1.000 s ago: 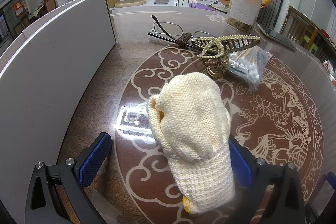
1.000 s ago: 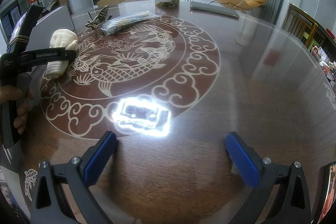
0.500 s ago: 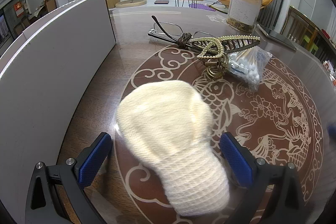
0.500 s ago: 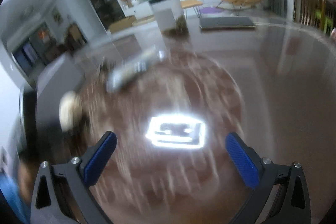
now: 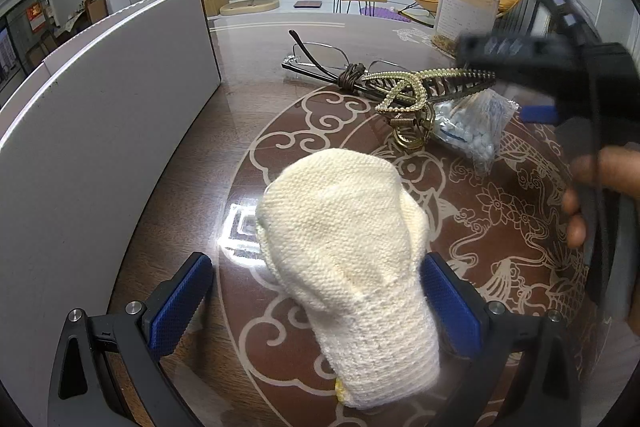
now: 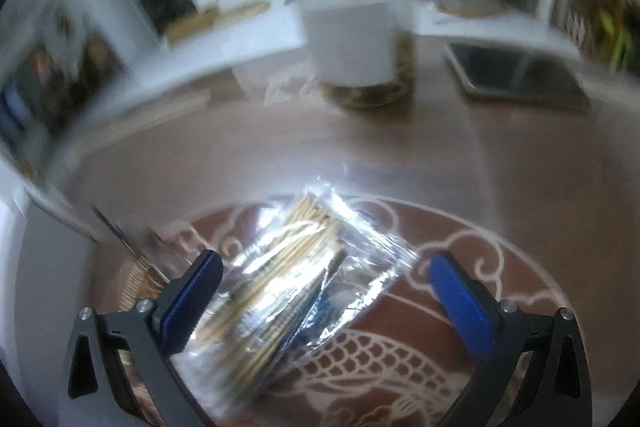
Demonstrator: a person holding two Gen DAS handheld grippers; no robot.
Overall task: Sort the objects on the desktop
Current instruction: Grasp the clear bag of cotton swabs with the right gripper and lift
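A cream knitted glove (image 5: 348, 259) lies on the patterned table between the blue pads of my left gripper (image 5: 316, 267), which stands open around it. I cannot tell whether either pad touches the glove. Beyond it are a gold pearl hair claw (image 5: 408, 95), a brown hair tie (image 5: 352, 75), thin-framed glasses (image 5: 320, 55) and a clear bag of cotton swabs (image 5: 472, 123). My right gripper (image 6: 326, 267) is open just above the swab bag (image 6: 288, 291), which sits between its fingers. The right wrist view is blurred.
A tall white board (image 5: 100, 131) runs along the left side of the table. A jar with a black lid (image 6: 352, 27) and a flat dark device (image 6: 516, 75) stand further back. A hand (image 5: 592, 187) holds the right tool at the right edge.
The right gripper has swung across the table to the swab bag and now appears in the left wrist view. The glove has shifted between the left jaws, which stay open.
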